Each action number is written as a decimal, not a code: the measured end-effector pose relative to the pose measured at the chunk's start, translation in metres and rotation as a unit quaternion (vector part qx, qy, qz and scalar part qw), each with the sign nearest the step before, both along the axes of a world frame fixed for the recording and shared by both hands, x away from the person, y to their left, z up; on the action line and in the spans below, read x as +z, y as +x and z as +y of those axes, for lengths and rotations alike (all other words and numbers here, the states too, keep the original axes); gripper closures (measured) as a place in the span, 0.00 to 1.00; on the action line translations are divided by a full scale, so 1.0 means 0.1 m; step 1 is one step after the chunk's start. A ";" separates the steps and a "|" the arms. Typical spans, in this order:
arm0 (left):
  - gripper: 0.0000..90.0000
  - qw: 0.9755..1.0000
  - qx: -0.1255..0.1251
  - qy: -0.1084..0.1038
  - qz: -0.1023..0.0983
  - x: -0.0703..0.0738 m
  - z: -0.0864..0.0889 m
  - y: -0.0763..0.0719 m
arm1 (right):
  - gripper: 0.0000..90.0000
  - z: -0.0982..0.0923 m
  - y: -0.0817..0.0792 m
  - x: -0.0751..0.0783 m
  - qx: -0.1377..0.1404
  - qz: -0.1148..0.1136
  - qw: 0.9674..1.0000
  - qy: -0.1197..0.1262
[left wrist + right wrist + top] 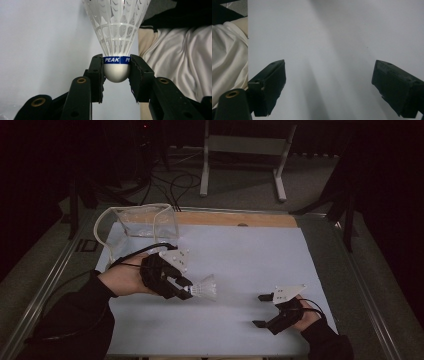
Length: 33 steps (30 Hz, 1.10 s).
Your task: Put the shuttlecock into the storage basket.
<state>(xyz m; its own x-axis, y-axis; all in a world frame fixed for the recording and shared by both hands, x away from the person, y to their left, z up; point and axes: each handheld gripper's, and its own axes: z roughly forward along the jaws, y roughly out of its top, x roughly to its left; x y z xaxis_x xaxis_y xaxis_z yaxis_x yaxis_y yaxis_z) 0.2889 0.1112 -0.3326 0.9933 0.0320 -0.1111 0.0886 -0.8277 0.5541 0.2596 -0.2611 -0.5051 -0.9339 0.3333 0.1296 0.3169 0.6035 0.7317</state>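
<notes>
A white feather shuttlecock (204,288) with a blue band marked PEAK is held a little above the white sheet. My left gripper (186,290) is shut on its rounded cork base, and the feather skirt points right toward the table's middle. In the left gripper view the shuttlecock (116,37) stands upright between the two black pads, with my left gripper (116,71) clamped on the cork. My right gripper (261,310) rests low at the front right with its jaws wide apart. The right gripper view shows my right gripper (329,82) open with bare white sheet between the pads.
A clear plastic container (141,221) stands at the back left of the white sheet (250,250). A wooden strip (240,219) borders the far edge. Metal rails (60,265) frame the table. White cloth (180,55) lies beyond the sheet's edge in the left gripper view.
</notes>
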 end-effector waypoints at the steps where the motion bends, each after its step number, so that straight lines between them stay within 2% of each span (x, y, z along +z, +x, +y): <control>1: 0.74 1.000 0.003 -0.005 0.000 0.02 0.02 0.01 | 0.13 -0.01 -0.01 -0.01 -0.001 -0.001 1.000 -0.001; 11: 0.74 1.000 0.023 -0.010 -0.008 0.19 0.21 0.05 | 0.14 -0.04 -0.05 -0.05 -0.004 0.000 1.000 0.006; 20: 0.74 0.999 0.037 -0.015 -0.006 0.24 0.37 0.12 | 0.14 -0.04 -0.06 -0.05 -0.001 -0.001 1.000 0.010; 29: 0.74 0.998 0.053 -0.019 -0.023 0.32 0.55 0.15 | 0.14 -0.05 -0.06 -0.06 0.002 0.001 1.000 0.014; 33: 0.74 0.998 0.062 -0.014 -0.029 0.35 0.63 0.18 | 0.14 -0.05 -0.06 -0.05 0.002 0.003 1.000 0.017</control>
<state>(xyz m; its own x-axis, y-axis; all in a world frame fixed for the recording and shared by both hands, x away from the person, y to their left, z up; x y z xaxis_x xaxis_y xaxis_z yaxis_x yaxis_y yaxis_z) 0.3069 0.1742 -0.2980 0.9867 0.1530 -0.0556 0.1565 -0.7963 0.5843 0.2536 -0.2664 -0.5102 -0.9345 0.3246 0.1459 0.3183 0.5790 0.7507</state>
